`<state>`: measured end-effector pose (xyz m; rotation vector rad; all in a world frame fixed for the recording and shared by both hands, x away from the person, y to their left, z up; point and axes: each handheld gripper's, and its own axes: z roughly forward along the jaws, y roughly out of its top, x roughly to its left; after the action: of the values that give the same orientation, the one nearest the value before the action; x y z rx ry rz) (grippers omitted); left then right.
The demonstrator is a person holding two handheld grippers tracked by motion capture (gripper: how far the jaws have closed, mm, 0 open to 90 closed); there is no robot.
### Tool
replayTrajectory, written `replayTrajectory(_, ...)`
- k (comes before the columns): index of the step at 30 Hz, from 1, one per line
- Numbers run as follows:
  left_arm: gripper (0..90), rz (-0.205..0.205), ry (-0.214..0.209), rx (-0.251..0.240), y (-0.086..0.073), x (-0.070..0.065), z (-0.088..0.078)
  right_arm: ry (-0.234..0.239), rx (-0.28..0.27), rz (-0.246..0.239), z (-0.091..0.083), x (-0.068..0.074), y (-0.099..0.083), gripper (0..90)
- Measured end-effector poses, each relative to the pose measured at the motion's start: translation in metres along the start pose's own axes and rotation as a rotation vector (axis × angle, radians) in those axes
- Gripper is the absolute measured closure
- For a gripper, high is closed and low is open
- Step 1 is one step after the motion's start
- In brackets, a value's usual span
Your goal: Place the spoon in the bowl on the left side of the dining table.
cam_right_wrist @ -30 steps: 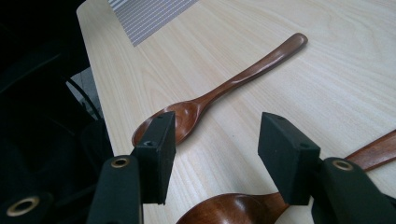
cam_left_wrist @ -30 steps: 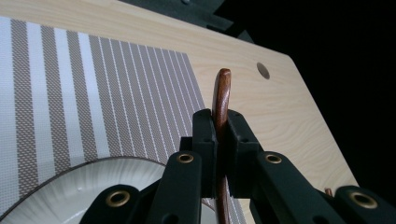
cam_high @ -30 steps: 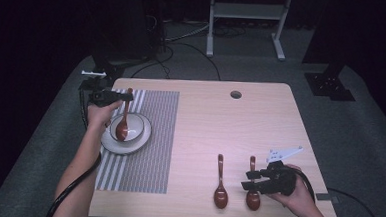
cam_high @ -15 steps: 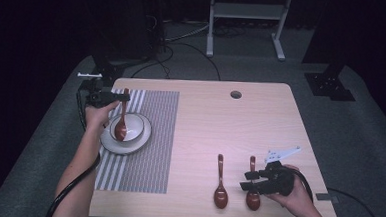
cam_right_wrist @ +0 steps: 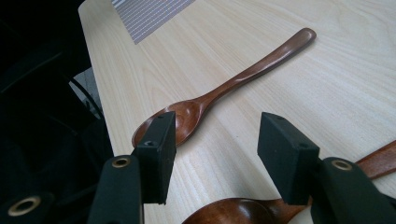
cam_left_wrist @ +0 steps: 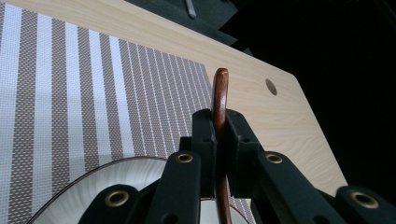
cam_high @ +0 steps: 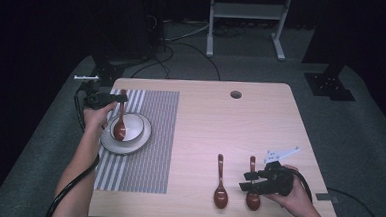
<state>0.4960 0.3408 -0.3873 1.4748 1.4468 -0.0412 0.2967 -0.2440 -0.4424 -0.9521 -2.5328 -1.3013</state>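
My left gripper (cam_high: pixel 119 98) is shut on the handle of a brown wooden spoon (cam_high: pixel 120 127). The spoon's scoop rests in a white bowl (cam_high: pixel 136 125) on the striped placemat (cam_high: pixel 148 151). In the left gripper view the handle (cam_left_wrist: pixel 220 91) sticks up between the pressed pads of my left gripper (cam_left_wrist: pixel 219 135), above the bowl (cam_left_wrist: pixel 93 196). Two more wooden spoons lie near the table's front edge, the left spoon (cam_high: pixel 220 187) and the right spoon (cam_high: pixel 251 194). My right gripper (cam_high: pixel 247 181) stands open over the right spoon's scoop (cam_right_wrist: pixel 233 210). The left spoon (cam_right_wrist: pixel 233 84) lies just beyond my right gripper (cam_right_wrist: pixel 215 140).
The bowl sits on a white plate (cam_high: pixel 110 143) at the placemat's left. A round cable hole (cam_high: pixel 236 94) is at the far side of the wooden table (cam_high: pixel 240 131). The table's front edge runs close behind the right hand. Dark floor and a stand's legs lie beyond.
The left gripper with its spoon has drifted slightly to the left over the bowl. The right gripper has stayed where it was.
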Motion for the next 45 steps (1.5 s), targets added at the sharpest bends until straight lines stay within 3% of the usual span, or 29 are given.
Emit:
replayTrajectory(16,83.1,-0.035,-0.008,-0.05,0.001,0.007,-0.007,0.008,0.006,0.008,0.004,-0.001,-0.002,46.3)
replayTrajectory(26,81.8,-0.036,0.016,-0.016,-0.004,0.01,-0.005,0.017,0.005,0.005,0.007,0.0,-0.002,46.3)
replayTrajectory(28,81.7,-0.032,0.037,-0.004,-0.006,0.013,-0.007,0.016,0.008,0.008,0.007,-0.001,-0.003,46.3)
replayTrajectory(37,73.3,-0.032,0.093,0.035,-0.012,0.019,-0.014,0.021,0.003,0.003,0.009,0.001,-0.002,46.3)
replayTrajectory(45,67.0,-0.038,0.11,0.042,-0.019,0.023,-0.021,0.017,-0.013,-0.004,0.005,0.002,0.001,46.3)
